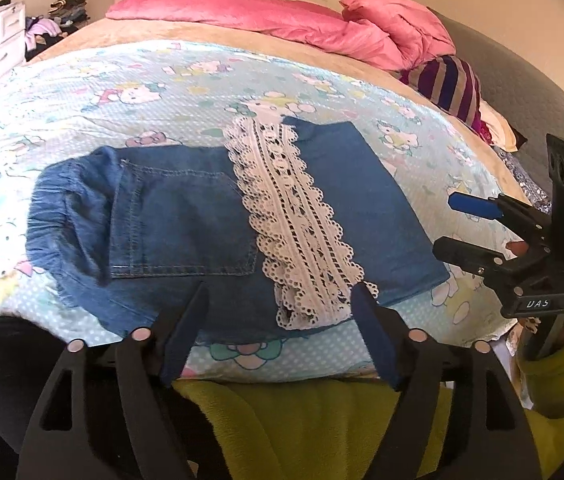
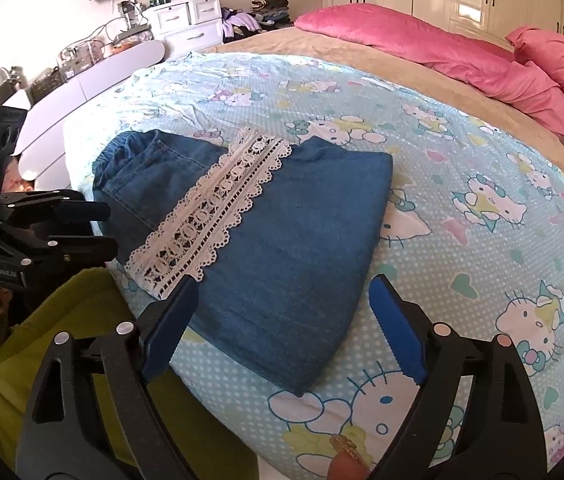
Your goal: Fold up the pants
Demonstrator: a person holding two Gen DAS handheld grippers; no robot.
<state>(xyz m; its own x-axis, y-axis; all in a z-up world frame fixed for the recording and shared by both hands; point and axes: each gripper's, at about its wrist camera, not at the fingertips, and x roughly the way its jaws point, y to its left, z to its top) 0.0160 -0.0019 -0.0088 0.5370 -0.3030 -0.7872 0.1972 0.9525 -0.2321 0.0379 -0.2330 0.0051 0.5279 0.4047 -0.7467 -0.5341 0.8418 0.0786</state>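
**Pants folded on the bed**

Pants (image 1: 185, 216) lie folded on the cartoon-print sheet (image 1: 129, 80), with a white lace band (image 1: 294, 216) across them. We see our left gripper (image 1: 277, 332) at six o'clock of the pants, jaws wide, gripping nothing. Our right gripper (image 2: 282, 320) hovers likewise, jaws wide and empty. A pink blanket (image 2: 442, 48) lies at two o'clock.

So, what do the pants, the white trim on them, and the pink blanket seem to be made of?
Pants: looks like blue denim, matte, with a fine weave and pale stitching around the pocket.
Trim: seems to be white cotton lace, openwork with holes and scalloped edges.
Blanket: probably plush or velvet-like fabric; it shows a soft sheen and thick rounded folds, but the exact fibre is unclear.
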